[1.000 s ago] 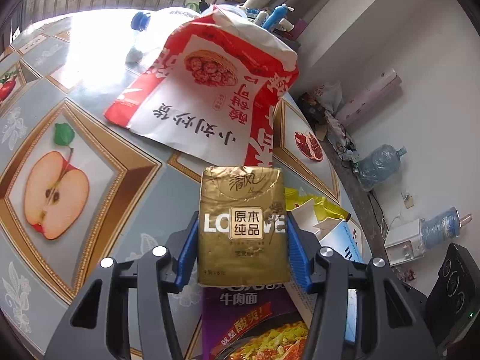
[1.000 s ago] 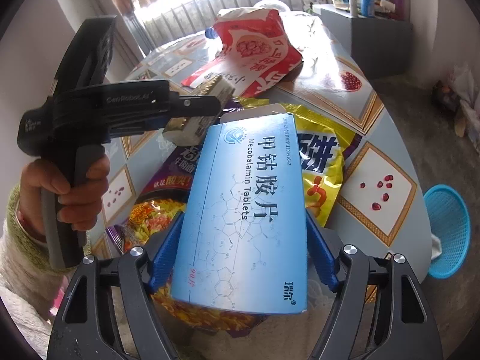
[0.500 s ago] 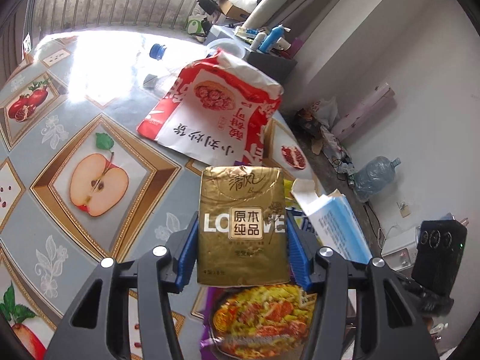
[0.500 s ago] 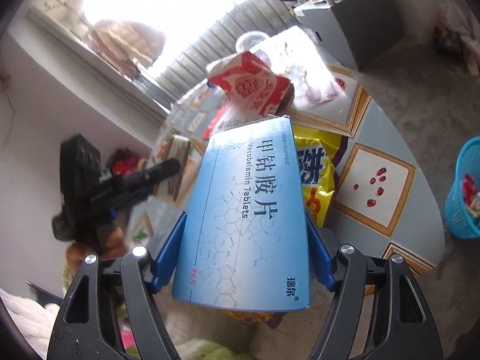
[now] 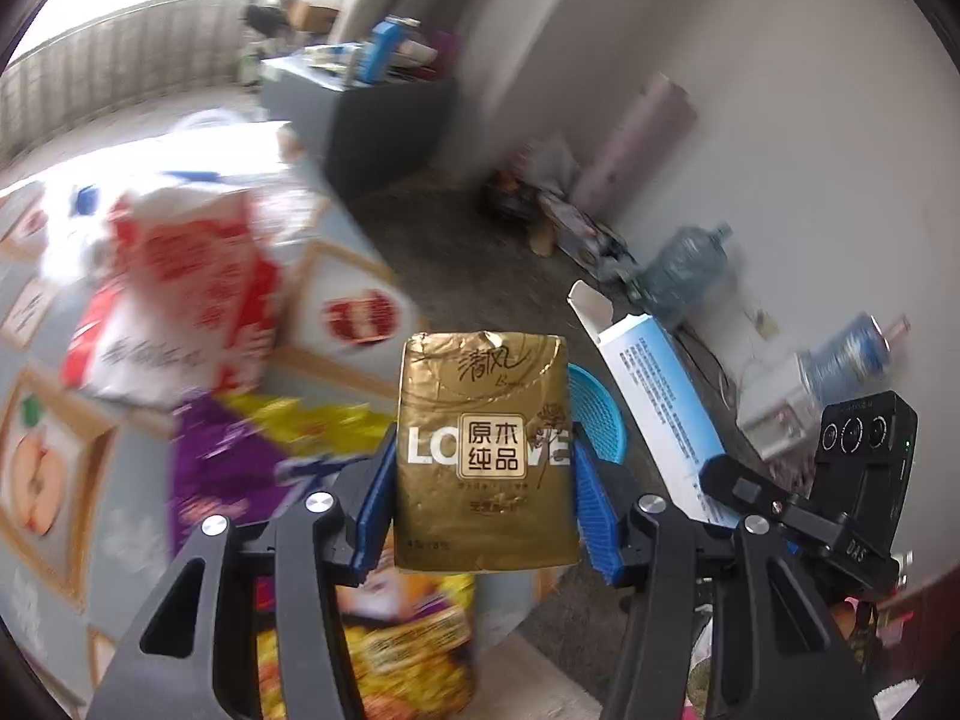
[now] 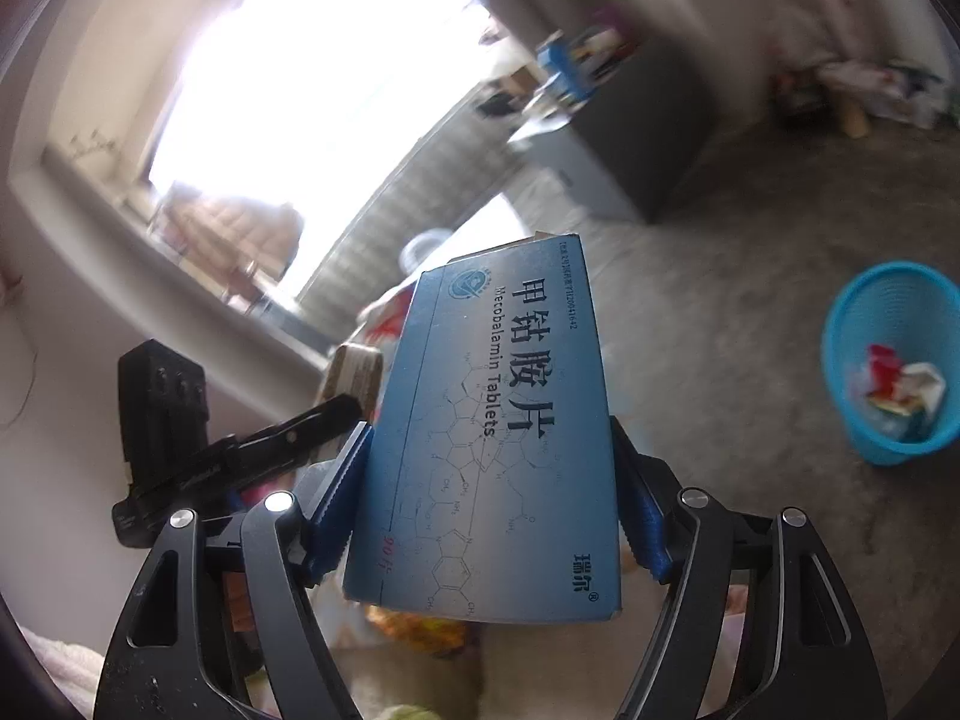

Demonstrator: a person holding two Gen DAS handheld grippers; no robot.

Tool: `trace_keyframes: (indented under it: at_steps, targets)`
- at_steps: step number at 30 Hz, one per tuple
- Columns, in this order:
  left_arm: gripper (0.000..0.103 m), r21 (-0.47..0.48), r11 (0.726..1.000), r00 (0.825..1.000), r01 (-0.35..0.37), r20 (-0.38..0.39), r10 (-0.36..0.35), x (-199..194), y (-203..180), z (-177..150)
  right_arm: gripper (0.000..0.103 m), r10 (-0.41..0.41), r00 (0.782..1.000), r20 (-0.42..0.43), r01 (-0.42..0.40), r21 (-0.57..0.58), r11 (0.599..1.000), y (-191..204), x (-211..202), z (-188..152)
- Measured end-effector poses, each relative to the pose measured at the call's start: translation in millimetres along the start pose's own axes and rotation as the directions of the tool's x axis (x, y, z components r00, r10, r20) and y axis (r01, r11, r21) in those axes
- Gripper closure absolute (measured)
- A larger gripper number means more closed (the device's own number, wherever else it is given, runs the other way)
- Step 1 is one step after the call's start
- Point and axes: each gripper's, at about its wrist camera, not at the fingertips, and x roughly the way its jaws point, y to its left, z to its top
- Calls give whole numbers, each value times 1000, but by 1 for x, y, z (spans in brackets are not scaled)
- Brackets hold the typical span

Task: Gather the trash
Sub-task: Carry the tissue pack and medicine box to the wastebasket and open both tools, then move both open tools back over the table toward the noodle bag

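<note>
My left gripper (image 5: 485,498) is shut on a gold tissue pack (image 5: 485,450), lifted above the table's right edge. The right gripper (image 6: 489,492) is shut on a blue medicine box (image 6: 492,432), held in the air over the floor. That same box (image 5: 657,408) shows at the right of the left wrist view, its flap open, with the right gripper's body behind it. A blue mesh waste basket (image 6: 894,360) stands on the floor to the right, with crumpled wrappers inside; its rim (image 5: 597,414) peeks out behind the gold pack.
On the fruit-patterned table (image 5: 360,312) lie a red-and-white snack bag (image 5: 180,288), a purple noodle packet (image 5: 228,462) and a yellow wrapper (image 5: 312,414). Water jugs (image 5: 684,270) and clutter line the far wall. A grey cabinet (image 6: 636,138) stands by the window.
Both grippers have lifted and swung to the right, off the table toward the floor, each keeping its item. The blue basket has come into view in both cameras.
</note>
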Motion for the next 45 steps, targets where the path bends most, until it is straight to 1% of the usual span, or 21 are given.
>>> trace_keyframes:
  at_steps: [3, 5, 8, 9, 11, 14, 15, 16, 17, 19, 21, 22, 24, 25, 29, 34, 37, 39, 41, 44, 45]
  targets:
    - [51, 79, 995, 996, 53, -80, -47, 51, -43, 24, 34, -147, 987, 68, 141, 86, 986, -43, -24, 11]
    - [51, 124, 990, 990, 70, -129, -54, 85, -67, 35, 34, -211, 974, 81, 196, 162, 967, -74, -34, 15]
    - [51, 174, 980, 971, 100, -233, -58, 150, -106, 49, 34, -297, 951, 86, 262, 285, 922, -129, -44, 21]
    - [51, 183, 976, 960, 116, -273, -63, 172, -117, 53, 33, -316, 945, 81, 277, 314, 908, -142, -41, 23]
    - [51, 194, 974, 943, 121, -329, -51, 213, -137, 60, 33, -338, 938, 78, 289, 367, 884, -170, -41, 25]
    - [49, 216, 967, 928, 135, -369, -48, 261, -160, 67, 32, -349, 935, 69, 287, 433, 855, -215, -35, 36]
    - [45, 216, 966, 924, 140, -379, -49, 272, -165, 68, 30, -337, 940, 58, 277, 452, 848, -228, -32, 38]
    - [31, 212, 967, 920, 140, -389, -47, 288, -169, 69, 30, -328, 943, 51, 267, 472, 840, -239, -26, 41]
    - [24, 212, 968, 920, 133, -390, -40, 300, -171, 70, 28, -316, 948, 46, 253, 494, 832, -256, -18, 43]
    - [24, 232, 969, 925, 89, -381, 6, 321, -174, 68, 28, -340, 940, 20, 277, 537, 797, -284, -12, 41]
    - [24, 234, 970, 922, 69, -387, 28, 329, -174, 66, 28, -385, 922, -30, 329, 583, 743, -307, -6, 36]
    - [24, 223, 972, 921, 70, -388, 23, 328, -172, 64, 28, -389, 921, -34, 329, 603, 727, -312, -6, 31]
    - [24, 211, 974, 920, 77, -391, 12, 320, -168, 62, 28, -371, 929, -5, 299, 601, 741, -306, -12, 24]
    - [24, 219, 973, 921, 76, -390, 15, 315, -165, 63, 28, -374, 928, 2, 300, 593, 747, -302, -14, 21]
    - [24, 259, 964, 941, 66, -338, 27, 282, -157, 65, 28, -394, 919, 5, 328, 541, 774, -276, -23, 7]
    - [24, 266, 960, 968, 87, -250, -18, 201, -142, 64, 28, -378, 925, 45, 312, 480, 820, -242, -30, 7]
    - [24, 270, 959, 987, 82, -157, -41, 139, -123, 57, 30, -324, 945, 42, 277, 427, 861, -215, -23, 5]
    - [24, 269, 962, 995, 54, -91, -31, 101, -106, 49, 32, -278, 960, 27, 250, 365, 897, -188, -14, 1]
    - [24, 256, 967, 1000, -4, -15, 8, 59, -79, 34, 34, -226, 974, 15, 211, 301, 930, -159, -6, -2]
    - [24, 210, 974, 996, -85, 50, 76, 18, -44, 13, 39, -133, 991, -8, 132, 205, 970, -115, 5, -9]
    - [24, 172, 978, 992, -115, 69, 105, 1, -25, 2, 40, -110, 994, -17, 111, 183, 977, -103, 8, -10]
